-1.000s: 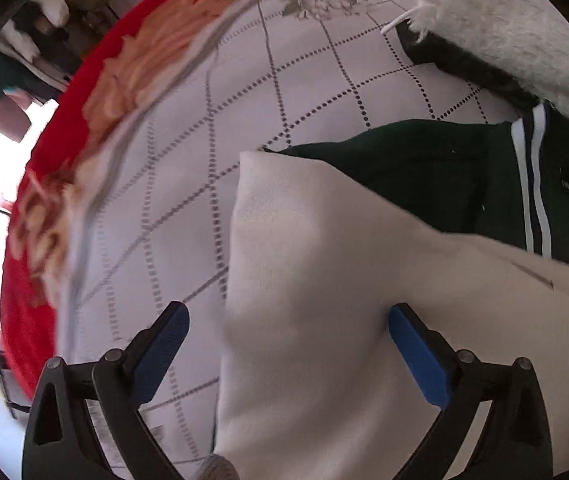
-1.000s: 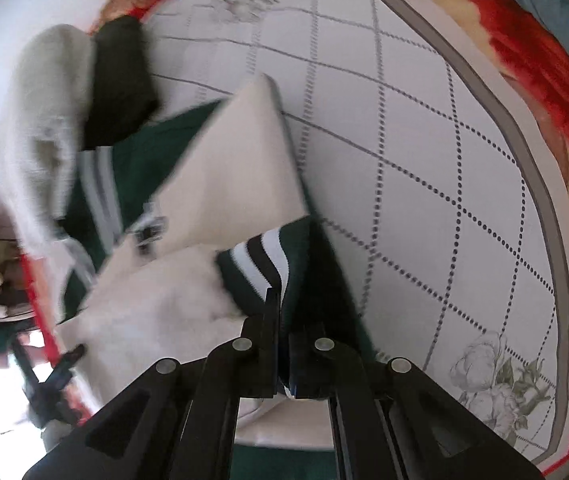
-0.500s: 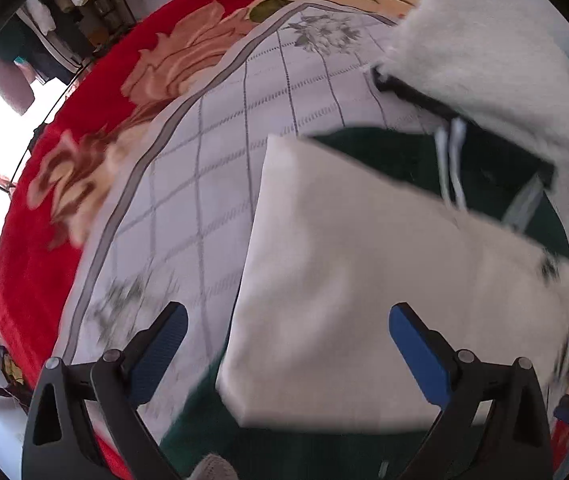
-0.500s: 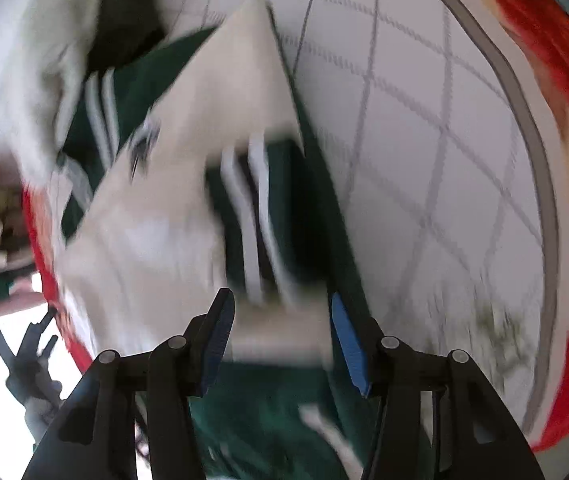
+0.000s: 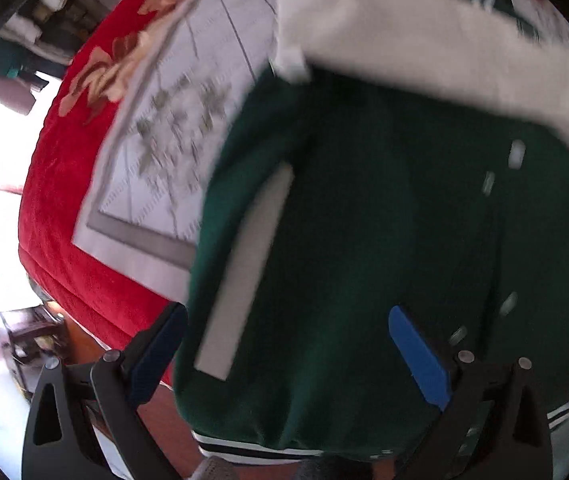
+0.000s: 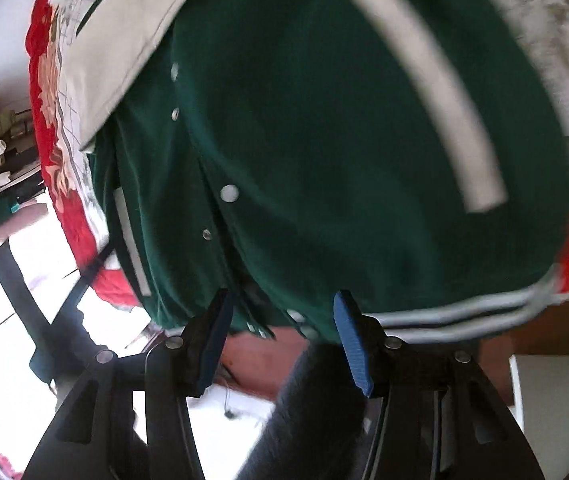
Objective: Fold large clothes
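- We see a red bed [image 5: 68, 272] under the green jacket [image 5: 384, 240].
- Our left gripper [image 5: 288, 356] and right gripper [image 6: 280, 328] are spread, pinching nothing.
- The jacket hangs off the edge, so it could slide down.

A dark green varsity jacket [image 5: 384, 220] lies front up on the bed, its body spread flat and its striped hem [image 6: 464, 316] reaching the bed's near edge. A row of white snap buttons [image 6: 229, 193] runs down the closed front. White welt pockets [image 5: 248, 272] slant on either side. A cream sleeve [image 5: 424, 52] lies folded across the upper chest.
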`<state>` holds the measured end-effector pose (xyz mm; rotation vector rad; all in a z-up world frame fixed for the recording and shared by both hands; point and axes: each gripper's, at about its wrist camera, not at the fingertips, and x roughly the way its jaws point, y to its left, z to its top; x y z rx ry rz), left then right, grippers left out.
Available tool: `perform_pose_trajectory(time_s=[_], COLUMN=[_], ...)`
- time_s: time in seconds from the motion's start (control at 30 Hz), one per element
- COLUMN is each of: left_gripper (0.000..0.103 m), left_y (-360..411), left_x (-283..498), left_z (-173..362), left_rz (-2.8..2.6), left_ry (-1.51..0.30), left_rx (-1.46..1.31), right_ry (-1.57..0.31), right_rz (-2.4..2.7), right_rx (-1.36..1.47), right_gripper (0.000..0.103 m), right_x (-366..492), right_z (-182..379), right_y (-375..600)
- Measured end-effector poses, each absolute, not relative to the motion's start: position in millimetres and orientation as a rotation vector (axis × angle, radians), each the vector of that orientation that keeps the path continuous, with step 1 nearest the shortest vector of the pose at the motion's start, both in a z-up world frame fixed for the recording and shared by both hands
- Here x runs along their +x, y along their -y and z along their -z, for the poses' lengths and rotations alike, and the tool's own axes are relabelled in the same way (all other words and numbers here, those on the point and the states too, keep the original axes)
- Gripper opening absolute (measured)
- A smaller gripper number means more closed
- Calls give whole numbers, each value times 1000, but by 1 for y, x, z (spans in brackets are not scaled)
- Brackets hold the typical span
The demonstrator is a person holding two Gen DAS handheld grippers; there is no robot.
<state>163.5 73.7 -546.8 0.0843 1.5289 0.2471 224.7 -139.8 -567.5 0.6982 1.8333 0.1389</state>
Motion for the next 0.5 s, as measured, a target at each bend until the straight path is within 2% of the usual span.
perform_pose_trajectory(time_s=[0.13, 0.2, 0.3, 0.33, 0.37, 0.4, 0.43, 0.5], left_gripper=[103, 103, 103, 103, 103, 103, 103, 103], left_y=[-64, -65, -67, -68, -70, -71, -73, -76], left_x=[134, 128, 125, 124, 123, 123, 121, 118], left_z=[587, 588, 587, 587, 585, 584, 584, 582], left_rz=[-228, -236, -218, -212, -206, -203, -194, -183], left_ry=[-1573, -1544, -1536, -1536, -1534, -1533, -1531, -1526], left_rx=[103, 72, 64, 58, 55, 56, 50, 39], right_ry=[-1784, -1793, -1798, -1801, -1788, -1777, -1754, -1727], right_rz=[-126, -91, -42, -29, -1, 29, 52, 66], right_rx=[630, 520, 398, 362, 344, 313, 286, 316], right_gripper=[57, 62, 63, 59, 40, 29, 10, 9], right_x=[233, 234, 234, 234, 234, 232, 229, 223], right_z=[605, 621, 632, 631, 630, 629, 628, 625], right_y=[89, 70, 53, 50, 48, 48, 49, 55])
